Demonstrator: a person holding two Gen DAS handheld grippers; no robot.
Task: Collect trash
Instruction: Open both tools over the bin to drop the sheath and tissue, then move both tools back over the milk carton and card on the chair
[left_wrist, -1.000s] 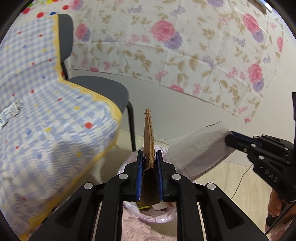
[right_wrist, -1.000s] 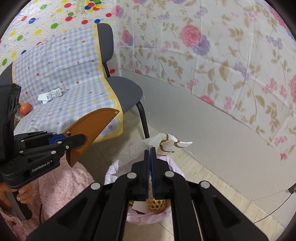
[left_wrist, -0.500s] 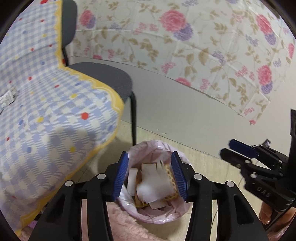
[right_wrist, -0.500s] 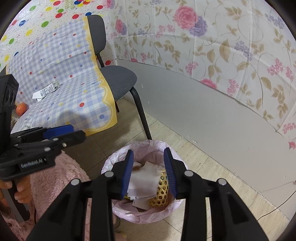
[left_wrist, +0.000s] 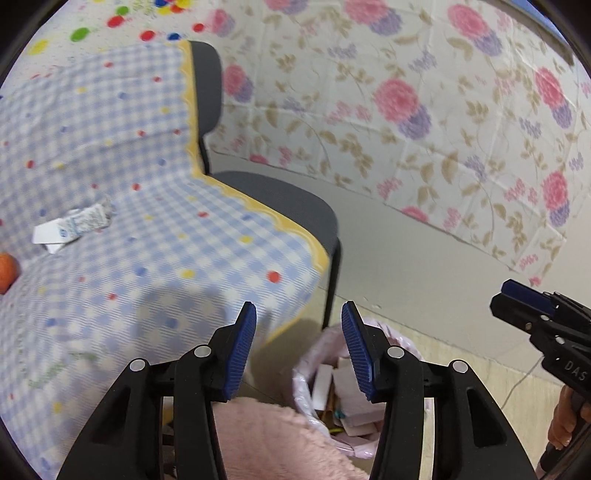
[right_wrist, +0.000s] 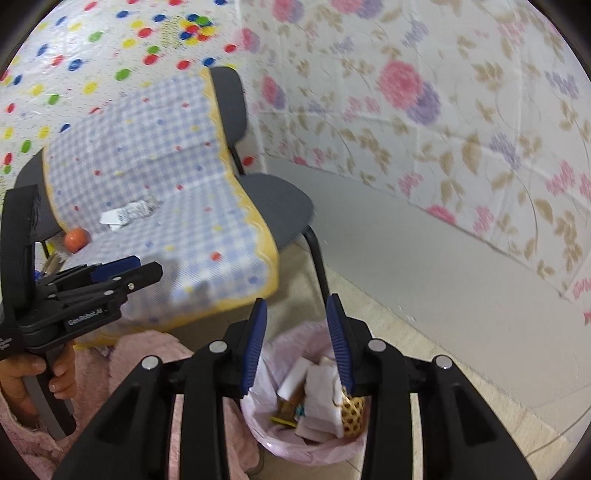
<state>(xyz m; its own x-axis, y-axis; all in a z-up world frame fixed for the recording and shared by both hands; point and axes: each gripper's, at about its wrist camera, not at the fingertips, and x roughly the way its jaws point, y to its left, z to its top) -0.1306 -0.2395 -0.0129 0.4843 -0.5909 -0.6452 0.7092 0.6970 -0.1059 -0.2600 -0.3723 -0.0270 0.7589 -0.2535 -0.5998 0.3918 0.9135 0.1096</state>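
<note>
Left gripper and right gripper: black bodies, blue ribbed pads, silver rivets; bin liner is pale pink, holding white paper scraps, a yellow lattice-patterned piece and small yellow and teal bits. The chair is dark grey with black legs, draped in a blue-and-white checked cloth dotted red, yellow and blue, with a scalloped yellow border; on it lie a white wrapper with blue print and an orange round object. Wall covering is cream with pink and purple flowers and tan leaves, the panel behind the chair white with multicoloured dots, the lower wall plain grey, the floor beige, and the fluffy fabric pink.
</note>
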